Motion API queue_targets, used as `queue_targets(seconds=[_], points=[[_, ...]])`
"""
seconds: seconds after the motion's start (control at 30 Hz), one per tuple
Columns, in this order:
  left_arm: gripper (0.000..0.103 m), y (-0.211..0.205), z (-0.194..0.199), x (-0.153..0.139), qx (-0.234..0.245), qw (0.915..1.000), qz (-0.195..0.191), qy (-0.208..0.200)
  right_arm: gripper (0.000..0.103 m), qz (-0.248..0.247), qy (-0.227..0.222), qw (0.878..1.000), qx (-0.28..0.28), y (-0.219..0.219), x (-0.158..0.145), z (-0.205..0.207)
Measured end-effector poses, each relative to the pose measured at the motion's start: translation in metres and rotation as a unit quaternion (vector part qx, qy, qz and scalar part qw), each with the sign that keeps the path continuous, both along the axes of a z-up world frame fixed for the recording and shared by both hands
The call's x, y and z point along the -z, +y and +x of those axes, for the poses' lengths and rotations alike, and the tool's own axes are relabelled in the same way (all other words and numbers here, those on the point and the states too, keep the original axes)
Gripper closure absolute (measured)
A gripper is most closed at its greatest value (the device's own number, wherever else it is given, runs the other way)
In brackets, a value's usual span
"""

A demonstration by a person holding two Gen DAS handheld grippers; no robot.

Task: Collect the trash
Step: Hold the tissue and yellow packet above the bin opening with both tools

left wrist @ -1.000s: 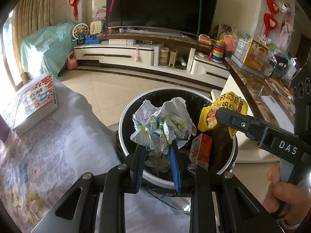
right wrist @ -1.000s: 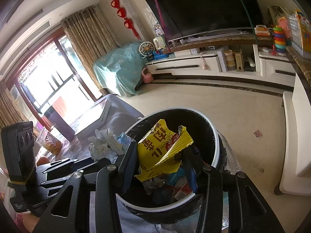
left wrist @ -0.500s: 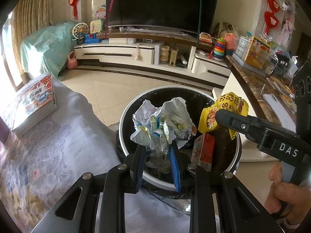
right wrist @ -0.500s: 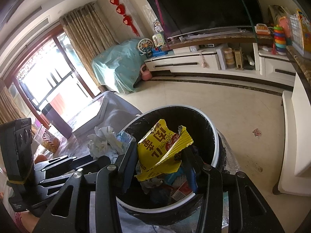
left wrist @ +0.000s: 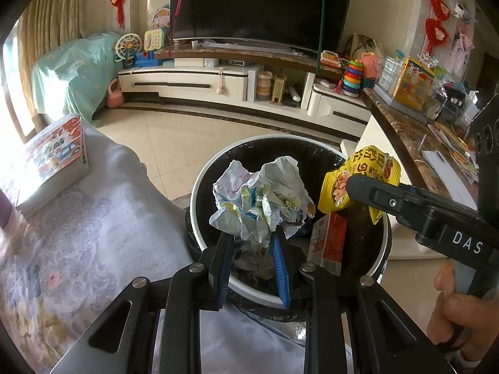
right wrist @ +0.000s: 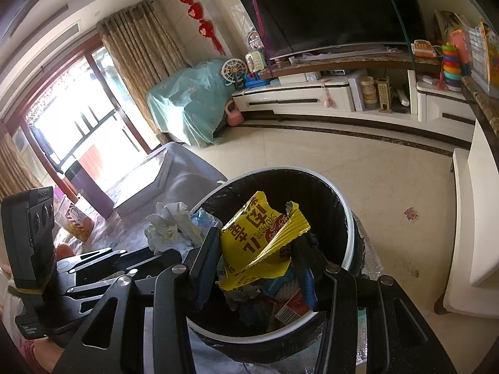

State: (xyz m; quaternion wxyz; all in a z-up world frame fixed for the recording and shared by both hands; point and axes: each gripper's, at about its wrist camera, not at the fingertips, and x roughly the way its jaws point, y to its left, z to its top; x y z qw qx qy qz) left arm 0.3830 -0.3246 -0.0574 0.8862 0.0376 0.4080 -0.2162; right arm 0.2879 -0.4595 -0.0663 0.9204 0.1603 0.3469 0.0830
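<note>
A round black trash bin (left wrist: 199, 187) (right wrist: 349, 218) with a white rim and a dark liner stands on the floor beside a covered table. My left gripper (left wrist: 253, 237) is shut on a crumpled ball of white paper (left wrist: 262, 199) (right wrist: 170, 227), held above the bin's near rim. My right gripper (right wrist: 257, 243) (left wrist: 352, 184) is shut on a yellow snack wrapper (right wrist: 259, 240) (left wrist: 361, 174), held over the bin's mouth. Inside the bin lie a red and white carton (left wrist: 330, 240) and other scraps (right wrist: 280, 299).
A pale patterned tablecloth (left wrist: 78, 243) lies left of the bin, with a thick book (left wrist: 53, 162) on it. A marble-topped counter (left wrist: 414, 137) with clutter runs along the right. Beyond the bin are a tiled floor (right wrist: 358, 155), a white TV cabinet (left wrist: 193, 84) and a covered armchair (right wrist: 187, 103).
</note>
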Motion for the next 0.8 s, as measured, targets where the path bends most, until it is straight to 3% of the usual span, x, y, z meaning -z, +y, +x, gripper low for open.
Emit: queue_targets(seconds=[0.8], points=[[0.08,-0.0001,0.0035,0.0008,0.004,1.0,0.003,0.001,0.057,-0.01,0.006,1.0,-0.003,0.0015,0.0001,0.0065]])
